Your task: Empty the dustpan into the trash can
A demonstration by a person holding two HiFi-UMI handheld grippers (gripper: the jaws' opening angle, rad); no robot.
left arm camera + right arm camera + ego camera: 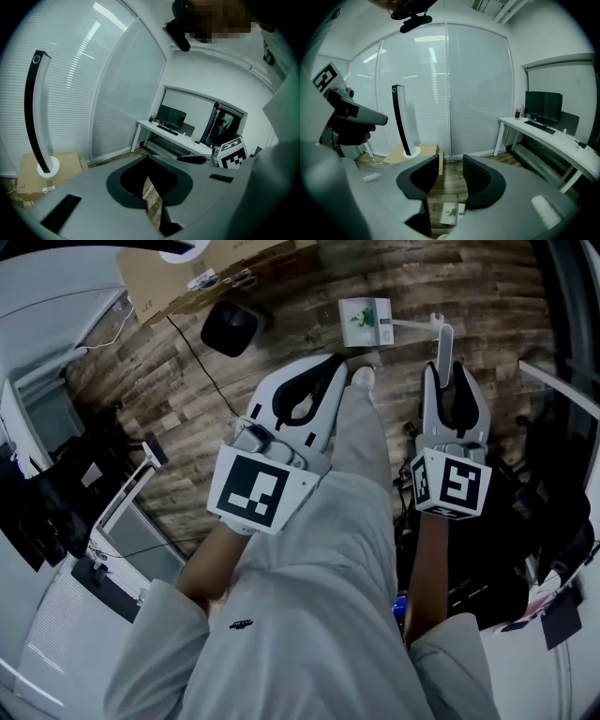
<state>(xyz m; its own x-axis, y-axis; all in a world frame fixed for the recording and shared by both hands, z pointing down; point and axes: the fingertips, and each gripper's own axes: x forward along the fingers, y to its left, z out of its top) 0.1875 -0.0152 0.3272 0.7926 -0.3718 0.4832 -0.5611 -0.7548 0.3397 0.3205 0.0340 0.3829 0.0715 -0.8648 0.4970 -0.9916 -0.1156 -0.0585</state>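
Left gripper jaws together and empty; right gripper jaws partly apart, nothing between them

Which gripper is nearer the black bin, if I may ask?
Left. The left gripper is just right of the bin; the right gripper is farther right, beyond the leg.

Quick tally from us: one dustpan, one trash can, one cardboard box, one desk, one monitor.
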